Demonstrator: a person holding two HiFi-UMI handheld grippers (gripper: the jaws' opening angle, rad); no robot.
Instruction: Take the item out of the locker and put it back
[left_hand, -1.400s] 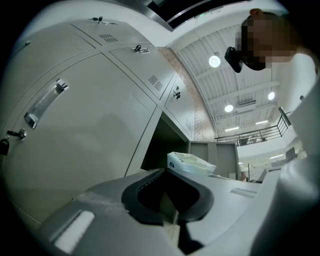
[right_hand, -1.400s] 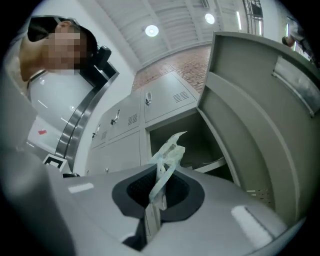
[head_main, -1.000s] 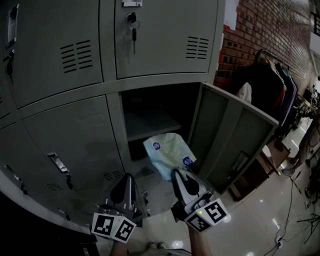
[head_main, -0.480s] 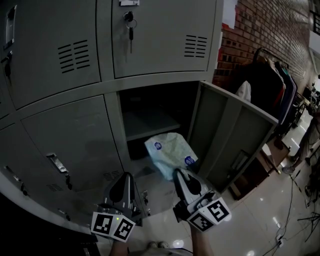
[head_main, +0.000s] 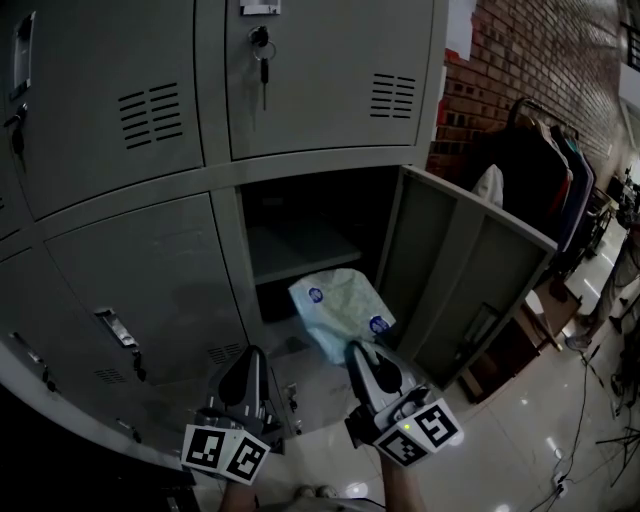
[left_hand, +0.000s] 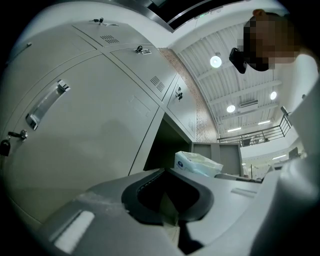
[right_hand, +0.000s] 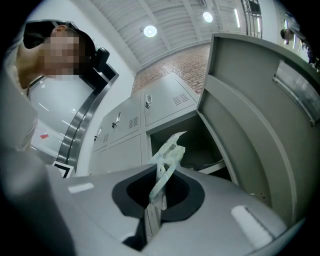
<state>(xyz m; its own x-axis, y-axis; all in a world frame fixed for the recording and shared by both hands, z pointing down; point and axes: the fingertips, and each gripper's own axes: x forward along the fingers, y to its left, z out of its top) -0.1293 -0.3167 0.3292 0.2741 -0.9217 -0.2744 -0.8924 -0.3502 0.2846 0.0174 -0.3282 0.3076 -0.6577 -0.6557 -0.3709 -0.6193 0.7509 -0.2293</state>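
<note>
A pale green and white plastic packet (head_main: 345, 305) hangs in front of the open locker (head_main: 300, 225), level with the space under its shelf (head_main: 300, 252). My right gripper (head_main: 357, 353) is shut on the packet's crumpled lower edge (right_hand: 167, 155), which stands up out of the jaws (right_hand: 159, 197). My left gripper (head_main: 249, 366) sits lower left, in front of the closed neighbouring door, apart from the packet. Its jaws (left_hand: 172, 215) look shut with nothing held. The packet (left_hand: 197, 164) shows beyond them, to the right.
The locker's door (head_main: 460, 270) stands swung out to the right. A key (head_main: 263, 48) hangs from the closed locker above. A clothes rack (head_main: 540, 170) stands by the brick wall (head_main: 530, 50) on the right. Glossy floor (head_main: 520, 420) lies below.
</note>
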